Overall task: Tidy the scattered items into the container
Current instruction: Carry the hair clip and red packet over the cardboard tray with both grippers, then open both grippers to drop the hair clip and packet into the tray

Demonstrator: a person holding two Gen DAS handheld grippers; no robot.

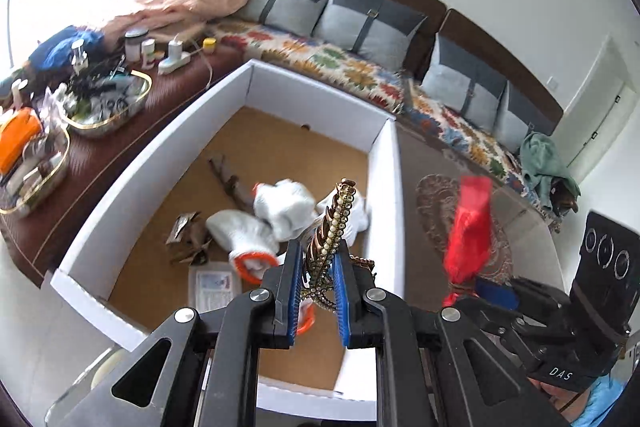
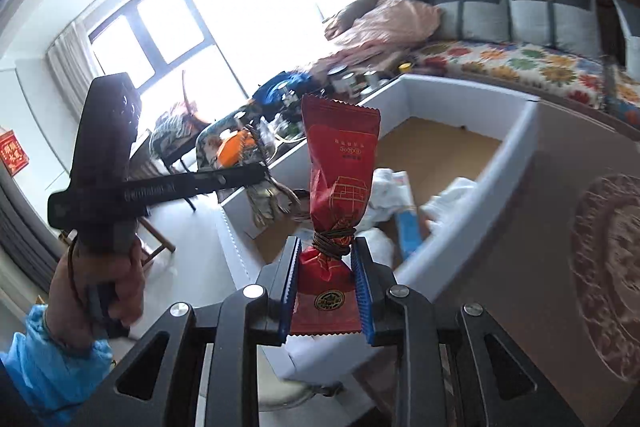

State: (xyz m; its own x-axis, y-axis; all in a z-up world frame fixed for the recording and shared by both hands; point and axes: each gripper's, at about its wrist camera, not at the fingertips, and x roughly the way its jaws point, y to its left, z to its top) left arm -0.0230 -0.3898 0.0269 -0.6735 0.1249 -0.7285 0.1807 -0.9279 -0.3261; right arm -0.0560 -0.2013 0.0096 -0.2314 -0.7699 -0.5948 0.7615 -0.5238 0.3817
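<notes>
My left gripper [image 1: 317, 259] is clamped narrow on a beaded hair comb [image 1: 334, 227], which stands up between the blue pads [image 1: 295, 291] and pokes above their tips. It hangs over the near right part of the white box [image 1: 224, 95]. On the box's brown floor, just past the comb, lie white gloves [image 1: 280, 215] with orange cuffs, a small packet [image 1: 214, 285] nearer me, and some dark bits to the left.

My right gripper [image 2: 325, 259] is closed on a red wrapped packet [image 2: 340, 155], pinched just below its tied neck; the packet rises upright above the fingers, over the box's near wall [image 2: 472, 219]. The cluttered counter [image 1: 132, 131] lies left of the box.
</notes>
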